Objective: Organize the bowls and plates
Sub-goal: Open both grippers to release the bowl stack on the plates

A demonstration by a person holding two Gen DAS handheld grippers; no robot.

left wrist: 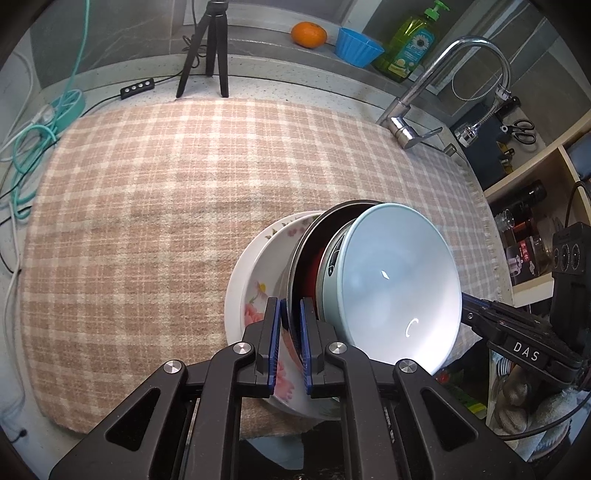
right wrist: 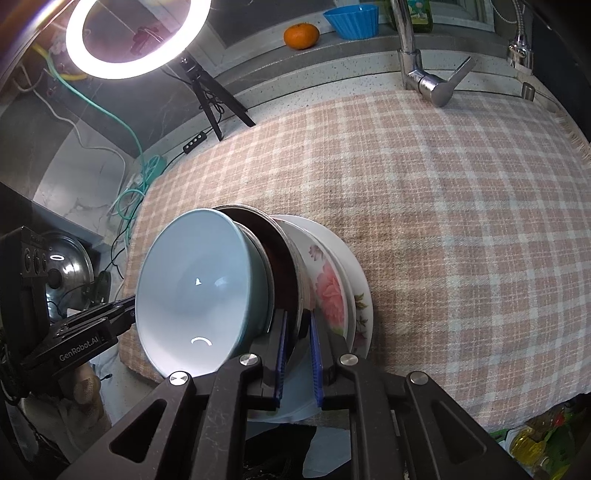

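A stack of dishes is held between both grippers above the checked cloth's near edge: a light blue bowl (left wrist: 399, 280) (right wrist: 199, 280) on top, a dark metal dish (left wrist: 306, 254) (right wrist: 284, 266) under it, then a floral plate (left wrist: 258, 295) (right wrist: 332, 291) and a white plate (left wrist: 236, 280) (right wrist: 354, 258). My left gripper (left wrist: 291, 332) is shut on the stack's rim from one side. My right gripper (right wrist: 297, 347) is shut on the rim from the opposite side. Each gripper shows in the other's view, the right (left wrist: 517, 332) and the left (right wrist: 85, 332).
A pink checked cloth (left wrist: 166, 221) (right wrist: 461, 221) covers the counter. At the back stand a tripod (left wrist: 210, 48), an orange (left wrist: 308, 34), a blue cup (left wrist: 356, 46), a soap bottle (left wrist: 410, 44) and a tap (left wrist: 443, 85). Cables lie at left (left wrist: 33, 140). Shelves stand at right (left wrist: 535, 221).
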